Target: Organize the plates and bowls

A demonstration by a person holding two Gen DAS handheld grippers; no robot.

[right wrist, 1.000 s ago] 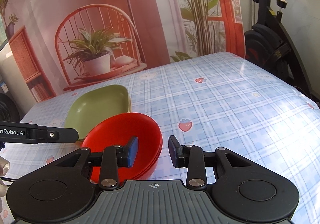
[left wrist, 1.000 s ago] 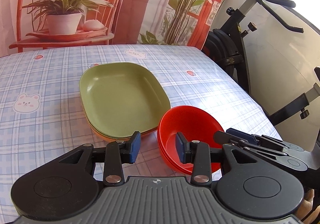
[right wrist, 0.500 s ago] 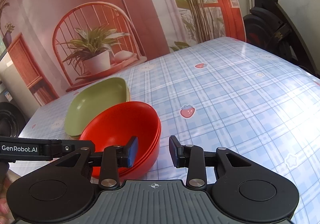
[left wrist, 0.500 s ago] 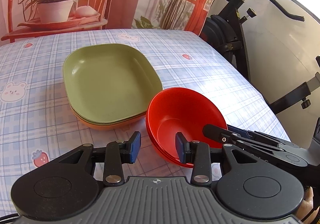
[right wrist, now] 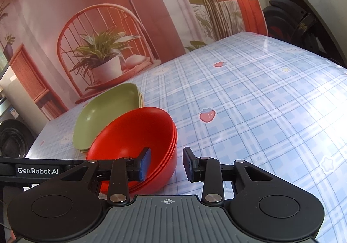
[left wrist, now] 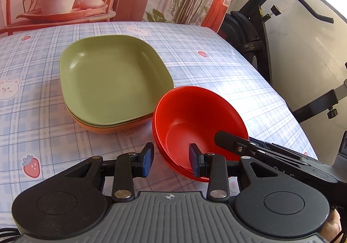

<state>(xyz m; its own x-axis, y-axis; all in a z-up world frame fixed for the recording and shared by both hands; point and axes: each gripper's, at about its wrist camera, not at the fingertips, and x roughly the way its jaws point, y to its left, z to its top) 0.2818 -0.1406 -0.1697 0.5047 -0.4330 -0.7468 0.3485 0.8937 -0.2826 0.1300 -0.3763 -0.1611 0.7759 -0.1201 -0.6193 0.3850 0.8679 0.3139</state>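
A stack of red bowls point(left wrist: 195, 119) stands on the checked tablecloth, touching a stack of plates with a green plate point(left wrist: 108, 78) on top and an orange one point(left wrist: 102, 129) underneath. My left gripper point(left wrist: 171, 161) is open, its jaws straddling the near rim of the bowls. My right gripper point(right wrist: 166, 164) is open, its jaws straddling the bowls' point(right wrist: 134, 134) right rim. The green plate point(right wrist: 104, 113) lies behind the bowls in the right wrist view. The right gripper's finger point(left wrist: 234, 143) reaches into the bowl from the right.
The table point(right wrist: 260, 113) has a blue checked cloth with strawberry and bear prints. An exercise bike point(left wrist: 271, 33) stands past the table's right edge. A printed backdrop point(right wrist: 130, 15) with a chair and plants hangs behind the table.
Both grippers have stayed open around the red bowls' rim. The views have tilted and shifted slightly, with the bowls and plates now sitting a little further from the left camera.
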